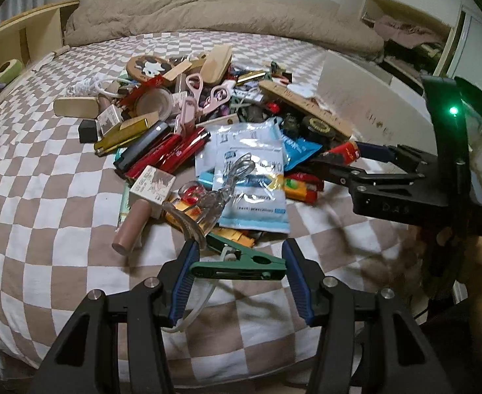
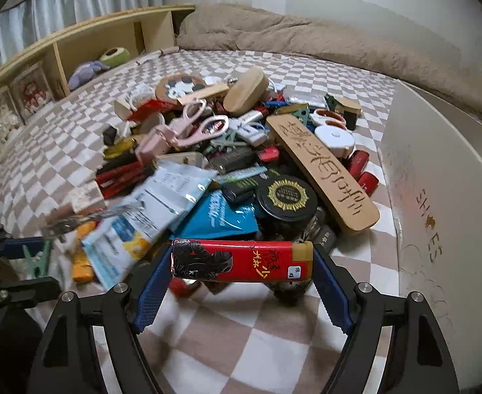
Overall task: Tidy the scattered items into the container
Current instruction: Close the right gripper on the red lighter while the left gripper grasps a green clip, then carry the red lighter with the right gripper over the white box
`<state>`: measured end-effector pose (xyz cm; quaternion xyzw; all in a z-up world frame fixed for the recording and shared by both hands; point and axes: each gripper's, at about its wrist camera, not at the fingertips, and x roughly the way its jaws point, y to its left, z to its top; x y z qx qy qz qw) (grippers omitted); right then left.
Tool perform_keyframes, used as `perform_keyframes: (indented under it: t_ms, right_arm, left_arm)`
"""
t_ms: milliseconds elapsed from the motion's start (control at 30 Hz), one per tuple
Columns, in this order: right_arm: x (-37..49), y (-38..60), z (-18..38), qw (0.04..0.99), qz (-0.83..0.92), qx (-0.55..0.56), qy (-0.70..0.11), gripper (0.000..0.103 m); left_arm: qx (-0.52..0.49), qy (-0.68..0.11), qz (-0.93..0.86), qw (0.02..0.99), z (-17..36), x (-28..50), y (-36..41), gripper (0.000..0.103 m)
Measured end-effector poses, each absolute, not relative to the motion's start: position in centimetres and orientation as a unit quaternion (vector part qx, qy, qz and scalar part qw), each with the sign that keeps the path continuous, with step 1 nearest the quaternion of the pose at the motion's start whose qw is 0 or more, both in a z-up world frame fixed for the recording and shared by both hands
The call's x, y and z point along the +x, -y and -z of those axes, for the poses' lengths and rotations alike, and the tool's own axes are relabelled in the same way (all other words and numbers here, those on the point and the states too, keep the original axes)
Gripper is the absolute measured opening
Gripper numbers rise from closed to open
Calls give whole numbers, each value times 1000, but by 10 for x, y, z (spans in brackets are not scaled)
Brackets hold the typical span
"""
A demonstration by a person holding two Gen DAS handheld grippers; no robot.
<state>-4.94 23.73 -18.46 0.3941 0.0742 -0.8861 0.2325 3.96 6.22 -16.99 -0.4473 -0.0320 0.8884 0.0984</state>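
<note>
A pile of small items lies on the checked bed. My left gripper is shut on a green clothes peg, held crosswise just above the sheet at the pile's near edge. My right gripper is shut on a red and black box, held crosswise between the blue pads above the bed. The right gripper also shows in the left wrist view with the red box. The white container, marked SHOES, stands to the right of the pile.
The pile holds pink scissors, a wooden plaque, a black round tin, white sachets and a clear clip. A brown duvet lies at the back. A wooden headboard shelf runs along the left.
</note>
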Motion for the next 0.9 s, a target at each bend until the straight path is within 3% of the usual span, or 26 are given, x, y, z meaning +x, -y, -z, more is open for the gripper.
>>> perform_keyframes:
  t_ms: [900]
  right_arm:
    - [-20,-258,111,254,914,315,-27,82]
  left_arm:
    - [-368,34,-920,134,121,55,-71,52]
